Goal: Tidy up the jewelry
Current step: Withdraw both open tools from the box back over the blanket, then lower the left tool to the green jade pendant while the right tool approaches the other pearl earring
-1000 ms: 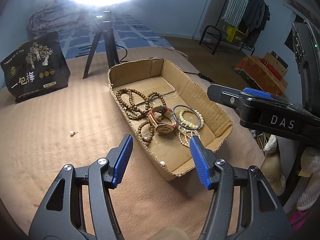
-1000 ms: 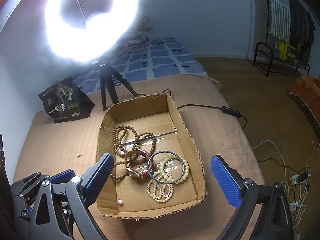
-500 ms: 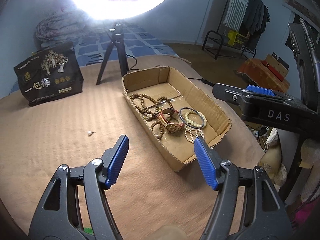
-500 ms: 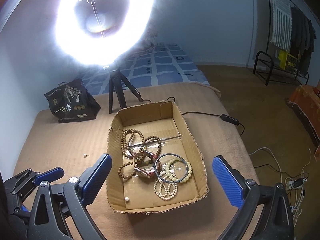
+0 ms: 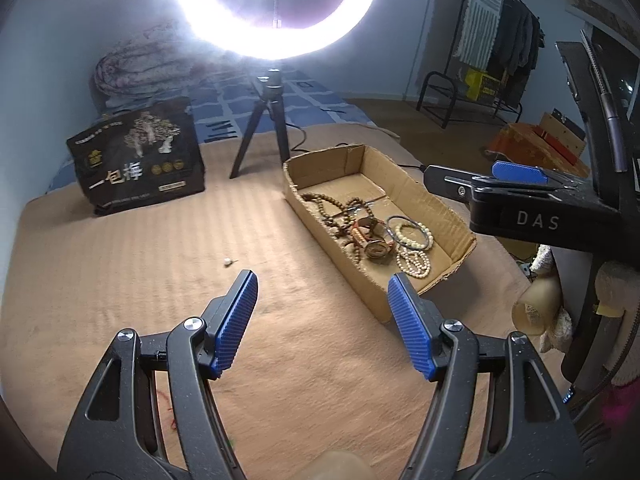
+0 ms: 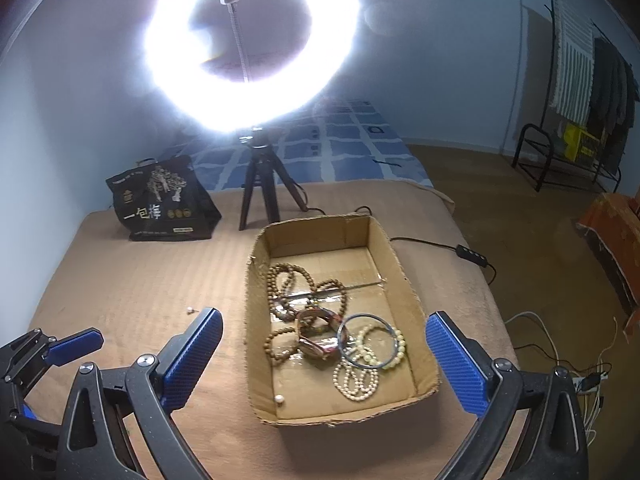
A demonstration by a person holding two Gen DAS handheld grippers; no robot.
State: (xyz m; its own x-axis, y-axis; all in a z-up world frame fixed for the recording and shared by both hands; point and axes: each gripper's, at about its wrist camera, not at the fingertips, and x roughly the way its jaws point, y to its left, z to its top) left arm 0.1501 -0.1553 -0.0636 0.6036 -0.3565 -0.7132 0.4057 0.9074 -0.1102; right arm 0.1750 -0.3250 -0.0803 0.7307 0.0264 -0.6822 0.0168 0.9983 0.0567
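A shallow cardboard box lies on the tan bed cover. It holds brown wooden bead strands, a red-banded watch, a metal bangle, pale bead bracelets and a loose pearl. A small pearl earring lies on the cover left of the box. My left gripper is open and empty, held back from the box. My right gripper is open and empty, above the box's near end.
A ring light on a black tripod stands behind the box. A black printed bag sits at the back left. A cable with a switch runs right of the box. The bed edge drops off at right.
Both grippers have drawn back and tilted up from the box. The box looks smaller and farther; more of the ring light shows. Both stay open and empty.
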